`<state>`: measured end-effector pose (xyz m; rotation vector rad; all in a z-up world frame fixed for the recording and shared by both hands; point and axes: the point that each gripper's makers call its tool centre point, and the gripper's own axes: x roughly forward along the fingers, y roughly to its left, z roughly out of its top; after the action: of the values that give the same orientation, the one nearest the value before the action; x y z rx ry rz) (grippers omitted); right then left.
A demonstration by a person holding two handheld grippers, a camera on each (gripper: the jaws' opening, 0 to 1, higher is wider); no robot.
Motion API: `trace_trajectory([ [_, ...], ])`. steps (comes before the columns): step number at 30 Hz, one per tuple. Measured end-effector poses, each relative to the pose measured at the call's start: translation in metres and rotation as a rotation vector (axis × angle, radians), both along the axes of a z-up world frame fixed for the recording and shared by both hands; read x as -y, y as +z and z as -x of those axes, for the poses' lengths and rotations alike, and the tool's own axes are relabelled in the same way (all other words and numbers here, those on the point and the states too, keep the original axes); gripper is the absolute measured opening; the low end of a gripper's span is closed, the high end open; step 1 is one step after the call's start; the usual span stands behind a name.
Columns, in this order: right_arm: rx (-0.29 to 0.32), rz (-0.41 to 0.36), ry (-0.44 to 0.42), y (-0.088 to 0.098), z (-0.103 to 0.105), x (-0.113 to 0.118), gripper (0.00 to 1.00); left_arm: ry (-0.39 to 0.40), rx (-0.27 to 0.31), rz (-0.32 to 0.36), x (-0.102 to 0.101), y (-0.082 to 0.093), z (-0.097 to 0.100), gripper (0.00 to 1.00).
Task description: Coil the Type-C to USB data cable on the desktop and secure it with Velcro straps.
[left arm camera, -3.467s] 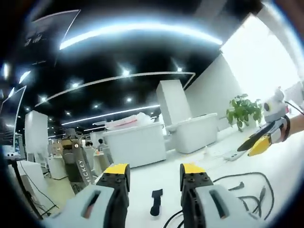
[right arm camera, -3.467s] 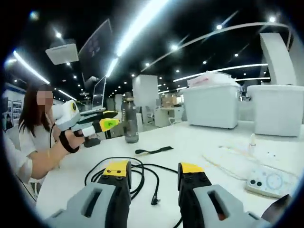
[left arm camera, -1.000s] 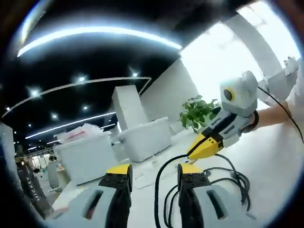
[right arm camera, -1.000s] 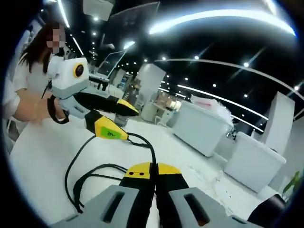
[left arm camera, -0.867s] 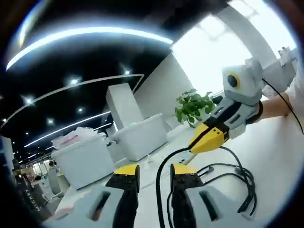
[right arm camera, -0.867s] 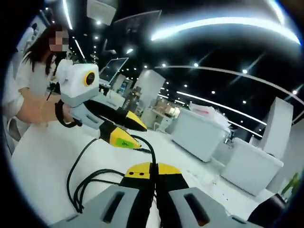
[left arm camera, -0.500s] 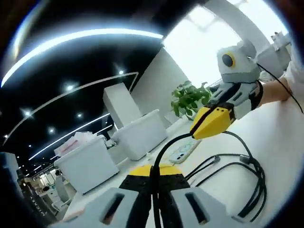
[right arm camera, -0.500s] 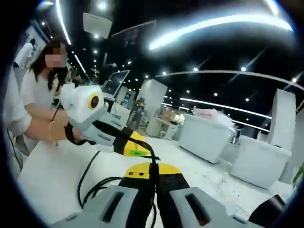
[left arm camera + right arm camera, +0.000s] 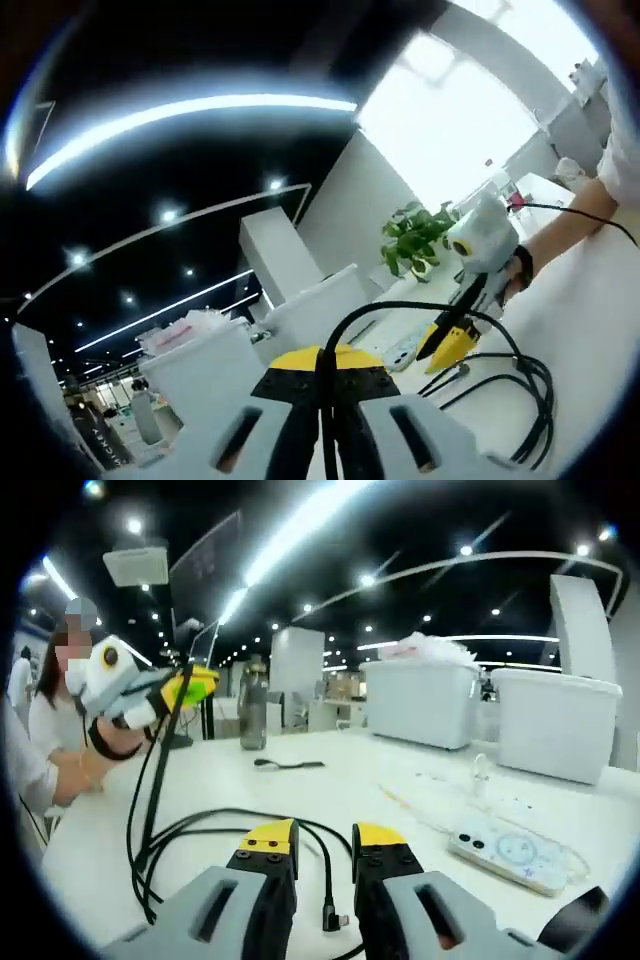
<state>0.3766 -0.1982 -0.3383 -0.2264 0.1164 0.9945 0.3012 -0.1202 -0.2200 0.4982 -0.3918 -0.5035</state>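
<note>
At the bottom centre of the right gripper view, the right tongs [image 9: 324,842] stand with their yellow-tipped jaws slightly apart and nothing between them. Beyond them the black cable [image 9: 210,825] lies in loose loops on the white tabletop [image 9: 400,770], one plug end just beside the tongs. At the left, a strand rises to the left tongs [image 9: 196,687], whose jaws are closed on it. A dark Velcro strap [image 9: 288,764] lies mid-frame, a bottle [image 9: 254,718] behind it, a white power strip [image 9: 510,852] at lower right.
</note>
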Motion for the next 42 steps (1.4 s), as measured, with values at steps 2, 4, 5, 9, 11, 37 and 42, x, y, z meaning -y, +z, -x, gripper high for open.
trace_trajectory([
  [2,0.049,0.075,0.025,-0.009,0.000,-0.012,0.23,-0.011,0.015,-0.006,0.003,0.003,0.004,0.04],
  [4,0.064,0.095,0.049,-0.011,0.003,-0.027,0.23,-0.022,0.042,-0.013,0.006,0.009,0.010,0.04],
  [5,0.072,0.102,0.064,-0.011,0.004,-0.032,0.23,-0.025,0.052,-0.013,0.007,0.011,0.012,0.04],
  [9,0.170,0.250,0.149,-0.017,0.008,-0.054,0.23,-0.040,0.081,0.002,0.008,0.021,0.020,0.04],
  [11,0.154,0.260,0.165,-0.019,0.004,-0.064,0.23,-0.047,0.090,0.009,0.009,0.023,0.022,0.04],
  [37,0.167,-0.039,-0.089,0.073,0.019,-0.016,0.02,0.000,-0.009,0.053,-0.004,0.009,0.003,0.04],
  [42,0.316,-0.057,-0.109,0.093,0.041,-0.008,0.02,0.004,-0.008,0.011,0.002,0.001,-0.001,0.04],
])
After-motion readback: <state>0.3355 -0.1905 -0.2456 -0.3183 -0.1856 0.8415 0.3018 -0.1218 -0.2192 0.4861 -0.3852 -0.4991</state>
